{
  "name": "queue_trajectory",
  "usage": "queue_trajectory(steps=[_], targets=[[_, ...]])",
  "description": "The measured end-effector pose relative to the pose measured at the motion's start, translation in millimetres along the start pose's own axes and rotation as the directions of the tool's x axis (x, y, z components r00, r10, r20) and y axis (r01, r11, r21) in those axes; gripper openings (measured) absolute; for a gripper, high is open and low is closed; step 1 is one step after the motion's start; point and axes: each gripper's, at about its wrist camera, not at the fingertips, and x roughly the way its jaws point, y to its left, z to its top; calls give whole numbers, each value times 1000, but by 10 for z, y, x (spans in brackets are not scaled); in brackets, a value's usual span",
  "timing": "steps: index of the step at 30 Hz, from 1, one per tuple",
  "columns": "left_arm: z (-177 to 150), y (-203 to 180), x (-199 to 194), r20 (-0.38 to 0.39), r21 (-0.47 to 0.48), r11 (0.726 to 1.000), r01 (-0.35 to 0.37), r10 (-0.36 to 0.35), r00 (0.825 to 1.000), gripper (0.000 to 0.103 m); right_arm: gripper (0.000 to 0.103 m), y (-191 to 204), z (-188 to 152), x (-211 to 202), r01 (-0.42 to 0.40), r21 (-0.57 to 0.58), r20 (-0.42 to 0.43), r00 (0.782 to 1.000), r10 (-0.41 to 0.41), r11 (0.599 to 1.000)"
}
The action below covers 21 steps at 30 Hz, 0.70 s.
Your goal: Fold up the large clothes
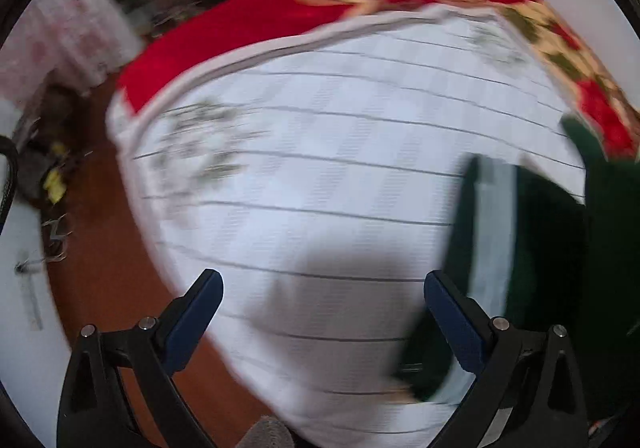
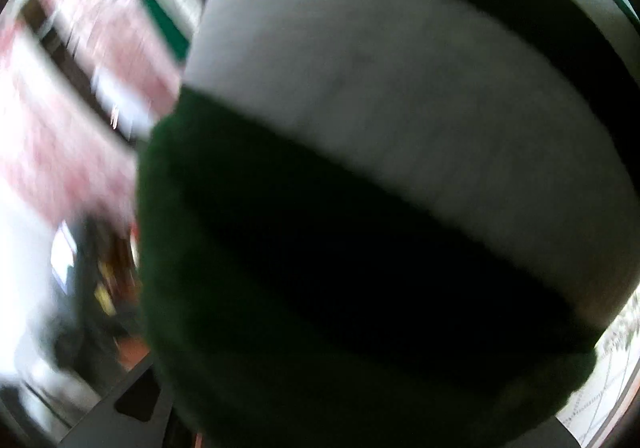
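Note:
A dark green garment with a white band (image 1: pixel 532 232) hangs at the right of the left wrist view, over a bed covered by a white checked sheet (image 1: pixel 320 152). My left gripper (image 1: pixel 322 288) is open and empty above the sheet, just left of the garment. In the right wrist view the same green and white garment (image 2: pixel 360 176) fills nearly the whole frame, pressed close to the camera. The right gripper's fingers are hidden behind the cloth; only part of its black frame (image 2: pixel 132 404) shows at the bottom left. Both views are motion-blurred.
A red floral blanket (image 1: pixel 320 4) lies along the far edge of the bed. Brown floor (image 1: pixel 104 248) with clutter lies to the left of the bed. Pink patterned curtains (image 2: pixel 80 96) show at the left of the right wrist view.

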Motion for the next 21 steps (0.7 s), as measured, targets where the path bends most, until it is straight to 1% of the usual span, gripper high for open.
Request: queue_trajectory(steps=[1,2,4,5,6,7,8,9,10,12,13,14,16,17,18,19,20,21], targets=[[-65,89,-13,-2,-16,1000,-15,15,1000,103,18,174,-118,223,17,-69,-48,999,-21,997],[-90,230,2,-7,-36,999,-31,31,1000,103,18,299,-243,441,25,-113,-96,995,-36,993],[3,403,75,-12,-54,998,-41,41,999,103,19,471,-456,835,51,-194,-179,980,-87,980],[-17,463,54,-10,-60,997,-43,43,999,103,20,510,-501,931,59,-216,-196,975,-103,975],[33,473,58,-10,-60,997,-41,40,999,103,28,569,-523,1031,61,-242,-209,971,-113,968],[53,480,35,-6,-60,998,-26,26,1000,103,35,614,-499,1046,56,-258,-210,971,-112,965],[77,459,-3,-2,-56,998,-15,15,1000,103,39,641,-476,1045,49,-266,-216,970,-109,963],[113,424,-32,3,-50,999,-2,2,1000,103,50,677,-480,998,16,-265,-246,966,-84,964],[162,393,-86,10,-41,999,20,-20,1000,103,62,701,-614,879,-19,-251,-265,963,-50,968],[210,308,-236,25,-22,998,58,-58,998,103,70,701,-558,742,-103,-208,-324,945,31,973],[241,256,-332,35,-11,996,87,-86,996,103,70,682,-543,645,-156,-181,-352,932,85,971],[292,172,-448,46,3,993,118,-118,992,103,70,634,-532,558,-183,-148,-366,923,118,972],[356,34,-571,63,34,987,156,-158,985,103,70,456,-510,388,-230,-52,-387,902,193,972],[371,-83,-613,70,61,984,169,-174,982,103,70,335,-496,333,-223,-15,-388,900,200,975],[371,-180,-605,67,77,982,171,-176,982,103,70,101,-481,241,-202,72,-380,900,214,977],[352,-303,-568,52,96,978,183,-189,981,103,71,-93,-502,179,-183,143,-371,901,225,973],[309,-444,-493,30,113,974,198,-203,979,103,72,-119,-475,235,-153,213,-366,903,224,965],[258,-545,-412,23,125,975,185,-190,982,103,72,-359,-458,214,-119,284,-353,910,219,952]])
